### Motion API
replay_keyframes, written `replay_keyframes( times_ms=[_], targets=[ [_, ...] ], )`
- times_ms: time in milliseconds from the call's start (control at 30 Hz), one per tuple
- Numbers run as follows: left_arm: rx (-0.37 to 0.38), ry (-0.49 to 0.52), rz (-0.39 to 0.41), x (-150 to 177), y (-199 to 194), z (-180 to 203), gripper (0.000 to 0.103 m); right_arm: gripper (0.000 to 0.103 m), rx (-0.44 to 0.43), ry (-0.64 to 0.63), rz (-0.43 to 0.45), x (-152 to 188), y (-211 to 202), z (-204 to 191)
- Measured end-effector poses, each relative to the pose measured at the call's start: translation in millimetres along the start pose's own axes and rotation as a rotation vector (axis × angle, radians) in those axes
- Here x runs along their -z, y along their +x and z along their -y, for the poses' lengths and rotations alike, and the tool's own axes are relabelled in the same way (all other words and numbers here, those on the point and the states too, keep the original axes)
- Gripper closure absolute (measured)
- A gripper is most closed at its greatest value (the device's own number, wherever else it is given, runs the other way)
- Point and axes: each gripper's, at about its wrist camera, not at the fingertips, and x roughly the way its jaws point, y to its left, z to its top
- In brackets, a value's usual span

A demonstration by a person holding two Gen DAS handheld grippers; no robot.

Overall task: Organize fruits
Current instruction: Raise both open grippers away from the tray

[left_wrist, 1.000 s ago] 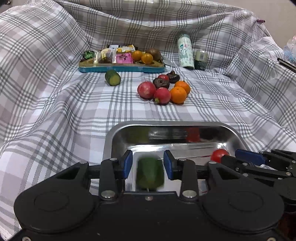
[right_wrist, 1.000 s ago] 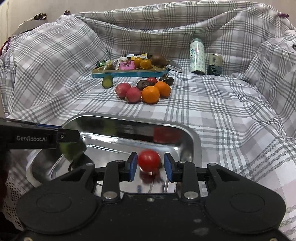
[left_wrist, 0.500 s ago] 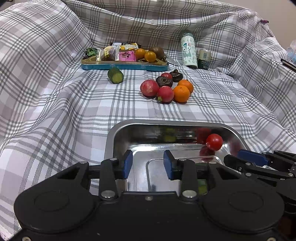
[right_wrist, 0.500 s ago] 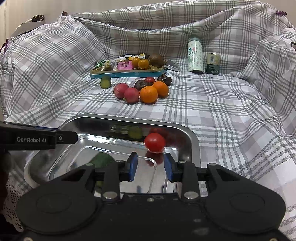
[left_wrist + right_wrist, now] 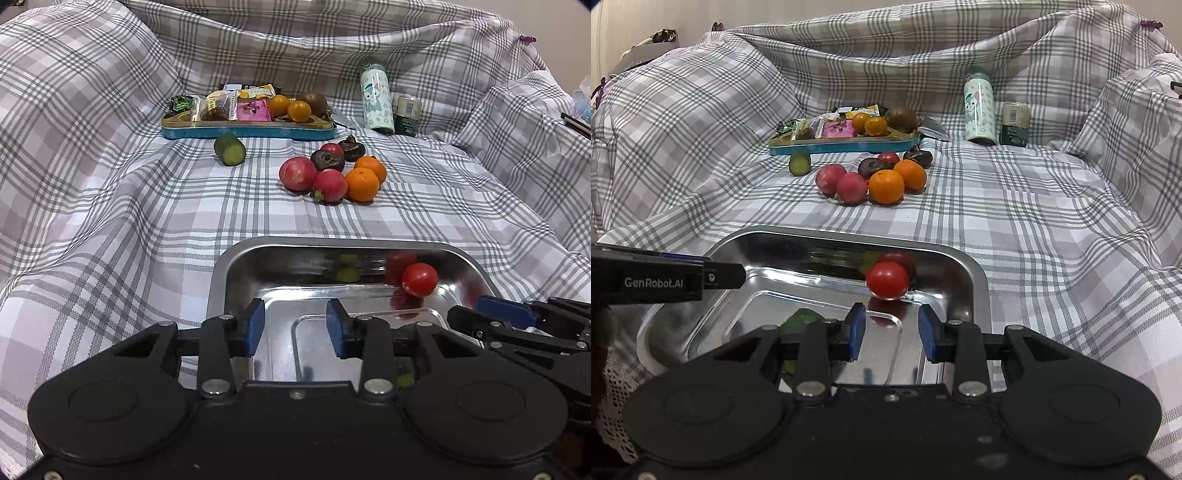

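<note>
- A grey checked cloth covers the whole surface and rises in folds at the far side and at both sides.
- A steel tray lies on the cloth at the near side, under both tools.
- The left tool hangs over the near left part of the tray; its blue pads stand apart and nothing is between them.
- The right tool hangs over the near right part of the tray, also with its pads apart and holding nothing.
- A blue snack tray lies at the far side with packets and small orange fruits on it.
- A white bottle stands upright to the right of it, with a small dark can just beside.
- A group of fruits lies in the middle of the cloth: red ones, two oranges, dark ones, all touching.
- A red tomato lies inside the steel tray, against its far wall.
- A green cucumber piece lies in the tray near the left, partly hidden by the right tool.
- Another cucumber piece lies on the cloth just before the snack tray.
</note>
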Motion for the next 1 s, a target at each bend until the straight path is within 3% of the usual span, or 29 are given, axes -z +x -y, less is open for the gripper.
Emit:
replay_keyframes(
  times_ms=[700,1000],
  targets=[
    [-0.006,0.005,-0.002,-1,1,-2,0.058,0.070,0.002,0.016,-0.011,-2,3,2],
    [-0.026,-0.037,-0.013,-12,1,-6,0.058,0.069,0.008,0.083,-0.043,-14,6,11]
  ],
)
